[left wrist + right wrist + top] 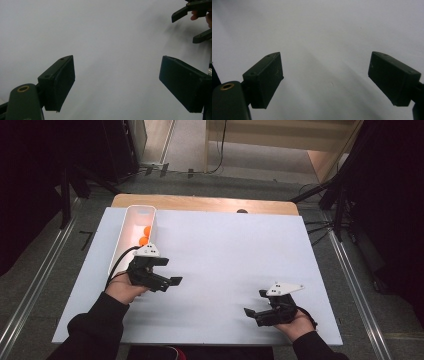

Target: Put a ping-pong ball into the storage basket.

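While both hands rest low over it, a wide white worktop (225, 250) spreads across the scene. Along its far left edge stands a long, narrow white plastic bin (131, 227) holding two small orange balls (145, 235). Just beside the bin's near end, the left gripper (169, 271) has its fingers apart, clasping nothing. Well apart, near the right front edge, the right gripper (255, 302) likewise has its fingers spread and empty.

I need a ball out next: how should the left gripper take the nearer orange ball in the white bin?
Probably from straight above. The nearer orange ball lies deep in the narrow white bin, beside the other orange ball, so tall walls block side approaches. Close the open left gripper across its widest part, jaws aligned along the bin's length if the neighbour allows.
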